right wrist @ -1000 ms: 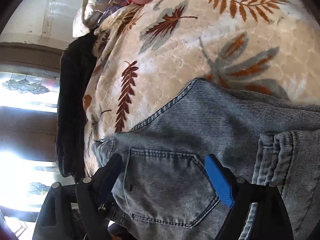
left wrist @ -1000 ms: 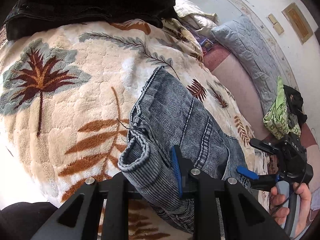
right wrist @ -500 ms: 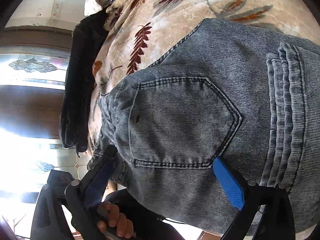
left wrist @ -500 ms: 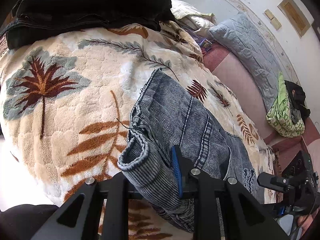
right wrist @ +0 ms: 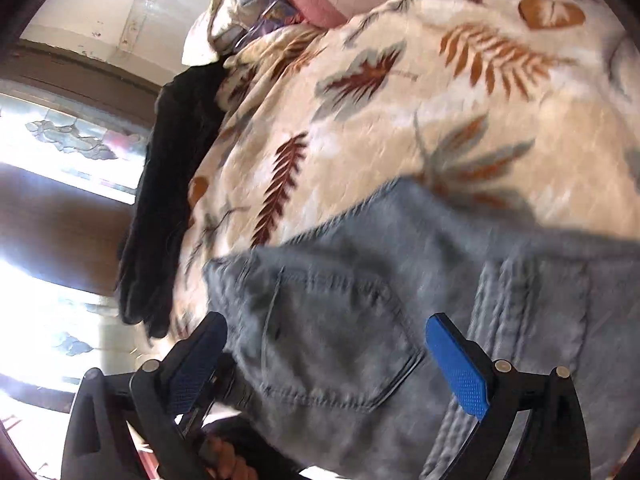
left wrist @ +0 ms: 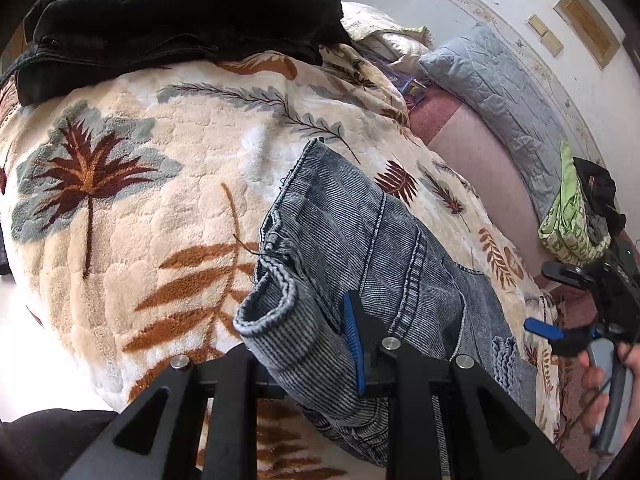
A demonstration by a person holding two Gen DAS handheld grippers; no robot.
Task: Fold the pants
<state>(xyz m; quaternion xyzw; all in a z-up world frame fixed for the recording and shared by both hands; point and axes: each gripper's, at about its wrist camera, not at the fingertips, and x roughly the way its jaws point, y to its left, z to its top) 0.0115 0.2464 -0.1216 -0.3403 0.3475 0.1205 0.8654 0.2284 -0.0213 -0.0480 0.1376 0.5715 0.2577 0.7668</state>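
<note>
Grey-blue denim pants [left wrist: 360,248] lie folded on a cream leaf-print blanket [left wrist: 140,184]. My left gripper [left wrist: 296,352] is shut on the pants' hem end, bunched between the fingers and lifted a little. My right gripper [right wrist: 328,356] is open and holds nothing; it hovers over the back pocket [right wrist: 332,340] of the pants, which look blurred in the right wrist view. The right gripper also shows in the left wrist view [left wrist: 556,300] at the far right, open, beside the pants' waist end.
Dark folded clothes [left wrist: 168,20] lie at the blanket's far edge. A grey quilted pillow [left wrist: 504,92] and a green cloth [left wrist: 568,216] sit on the pink bed surface [left wrist: 476,148] by the wall. A bright window [right wrist: 52,140] is to the left.
My right gripper dipped close over the back pocket, then pulled back and up, staying open. My left gripper kept its hold on the hem and barely moved.
</note>
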